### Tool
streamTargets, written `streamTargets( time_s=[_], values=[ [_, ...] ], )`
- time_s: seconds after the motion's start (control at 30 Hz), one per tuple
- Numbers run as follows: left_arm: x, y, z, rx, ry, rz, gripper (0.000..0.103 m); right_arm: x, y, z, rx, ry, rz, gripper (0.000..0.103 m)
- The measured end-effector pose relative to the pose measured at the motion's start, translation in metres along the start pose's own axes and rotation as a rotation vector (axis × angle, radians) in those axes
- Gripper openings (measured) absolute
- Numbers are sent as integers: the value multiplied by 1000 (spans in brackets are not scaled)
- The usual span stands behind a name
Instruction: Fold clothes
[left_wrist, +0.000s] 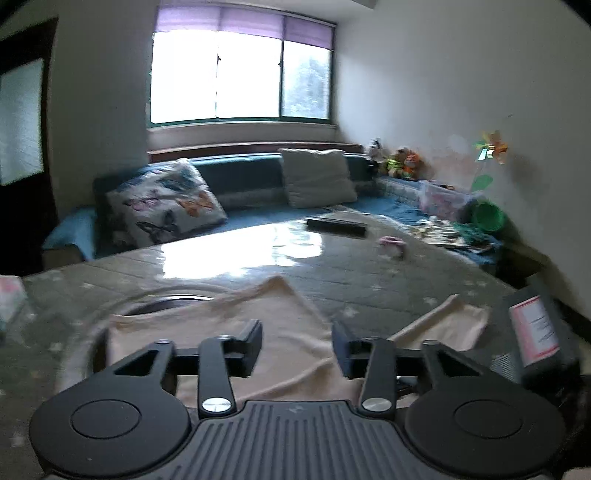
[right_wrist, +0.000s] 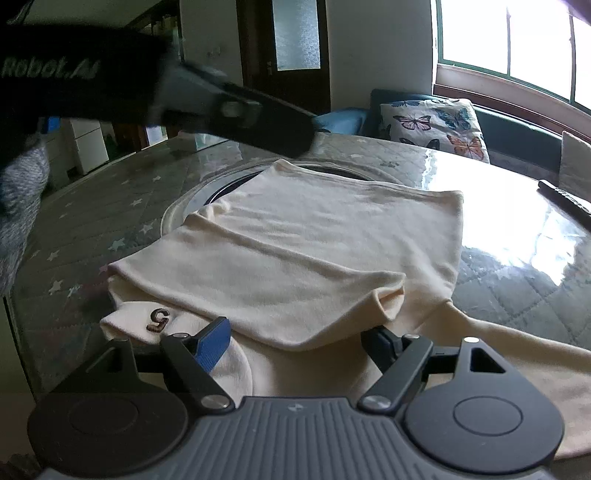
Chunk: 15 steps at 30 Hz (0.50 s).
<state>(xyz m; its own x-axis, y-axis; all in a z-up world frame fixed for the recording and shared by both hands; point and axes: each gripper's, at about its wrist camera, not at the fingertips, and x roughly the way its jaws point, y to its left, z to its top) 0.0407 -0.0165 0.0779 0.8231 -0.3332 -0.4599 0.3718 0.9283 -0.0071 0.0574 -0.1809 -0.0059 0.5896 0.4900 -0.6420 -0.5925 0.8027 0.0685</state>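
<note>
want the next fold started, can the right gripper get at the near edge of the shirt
Probably yes: the right gripper is open, and the shirt has its folded near edge right between the fingers, nothing lying across it.

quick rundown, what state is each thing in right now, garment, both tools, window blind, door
cream garment: partly folded, one layer doubled over, flat on the table
left tool: open, above the garment, holding nothing
right tool: open, at the garment's near edge, nothing gripped
purple blind: raised, only the top of the window covered
door: shut, as far as can be seen
</note>
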Motion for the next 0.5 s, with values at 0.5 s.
streamTargets(
  time_s=[0.5],
  values=[
    [-39,83,-86,-102,186,269,58,-18,-26,1,146,-29,-63,63]
  ],
)
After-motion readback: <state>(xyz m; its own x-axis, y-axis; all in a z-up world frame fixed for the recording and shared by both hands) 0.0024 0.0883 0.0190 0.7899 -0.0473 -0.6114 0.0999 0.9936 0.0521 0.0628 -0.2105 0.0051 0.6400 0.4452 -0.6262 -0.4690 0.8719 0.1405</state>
